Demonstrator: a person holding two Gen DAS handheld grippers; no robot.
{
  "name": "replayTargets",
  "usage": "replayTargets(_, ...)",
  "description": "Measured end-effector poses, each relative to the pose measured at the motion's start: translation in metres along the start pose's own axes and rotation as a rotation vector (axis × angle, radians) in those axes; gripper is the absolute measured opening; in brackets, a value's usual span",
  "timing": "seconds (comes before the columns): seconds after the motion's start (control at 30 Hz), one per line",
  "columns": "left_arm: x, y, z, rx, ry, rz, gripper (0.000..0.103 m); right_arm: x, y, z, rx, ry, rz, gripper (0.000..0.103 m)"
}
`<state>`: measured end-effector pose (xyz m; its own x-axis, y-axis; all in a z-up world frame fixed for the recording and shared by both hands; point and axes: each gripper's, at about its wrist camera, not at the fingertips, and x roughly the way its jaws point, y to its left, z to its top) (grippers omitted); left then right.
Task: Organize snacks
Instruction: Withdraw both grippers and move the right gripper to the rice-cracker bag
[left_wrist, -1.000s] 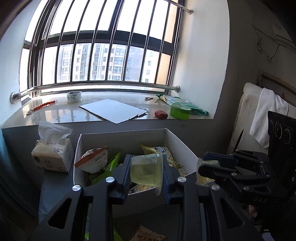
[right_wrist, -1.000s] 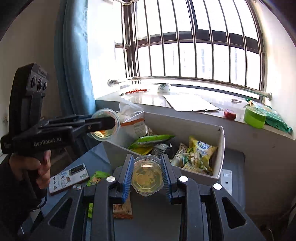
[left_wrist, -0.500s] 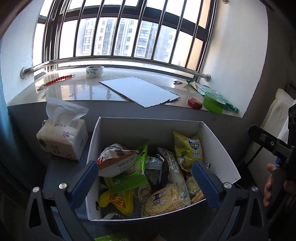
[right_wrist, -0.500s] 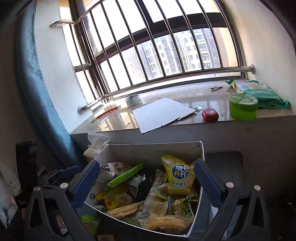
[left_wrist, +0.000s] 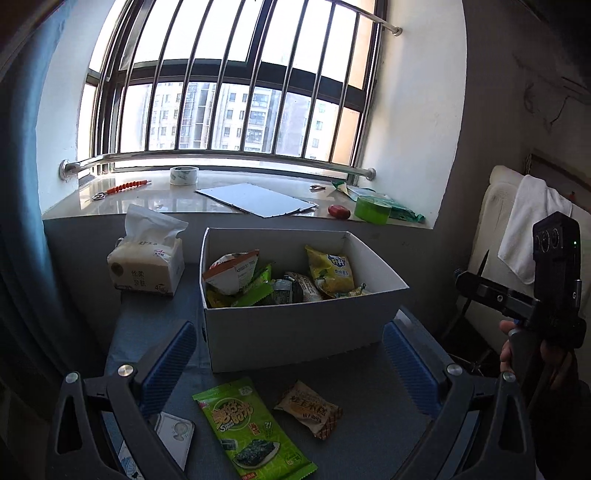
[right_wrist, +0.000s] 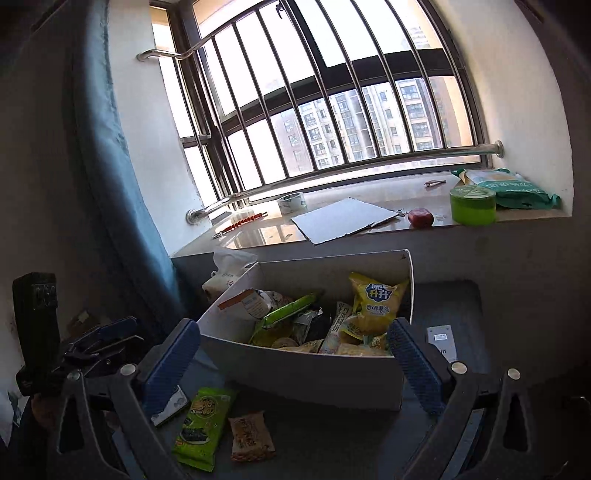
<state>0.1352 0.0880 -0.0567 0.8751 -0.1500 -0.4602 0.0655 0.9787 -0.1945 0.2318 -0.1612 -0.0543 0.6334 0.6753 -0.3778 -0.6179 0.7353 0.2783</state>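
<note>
A white cardboard box (left_wrist: 295, 328) (right_wrist: 314, 373) on the grey table holds several snack packets, among them a yellow chip bag (left_wrist: 330, 271) (right_wrist: 373, 299). In front of the box lie a green seaweed packet (left_wrist: 251, 428) (right_wrist: 203, 424) and a small tan biscuit packet (left_wrist: 308, 408) (right_wrist: 251, 435). My left gripper (left_wrist: 291, 369) is open and empty, above these two packets. My right gripper (right_wrist: 295, 358) is open and empty, hovering before the box's near wall. The right gripper also shows at the right edge of the left wrist view (left_wrist: 517, 299).
A tissue pack (left_wrist: 146, 258) stands left of the box. A phone (left_wrist: 173, 435) lies at the near left. A remote (right_wrist: 441, 341) lies right of the box. The windowsill holds a cardboard sheet (left_wrist: 255, 199), tape roll (left_wrist: 184, 175) and green tub (left_wrist: 372, 209).
Both grippers held clear jelly cups one second ago; they opened over the box and let go. Both have since drawn back from the box and stay open.
</note>
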Motion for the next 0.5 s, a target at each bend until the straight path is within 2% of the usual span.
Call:
replayTargets(0.1,-0.024,-0.005,-0.032,-0.022,-0.020,-0.008,0.103,-0.014,0.020,-0.040,-0.038,0.029,0.015,0.103)
replayTargets(0.27,-0.051,-0.011,-0.080,-0.078,-0.004,0.012,0.103,-0.025,0.044,-0.097,-0.056,0.090,0.023,0.103)
replayTargets(0.37,-0.064,-0.014,-0.099,-0.082,-0.007,0.029,0.103,-0.030,0.050,-0.117,-0.073,0.105,0.014,0.103)
replayTargets(0.5,-0.068,-0.012,-0.110,-0.081,0.010,0.054,0.103,-0.023,0.050,-0.127,-0.081,0.157,0.005,0.103)
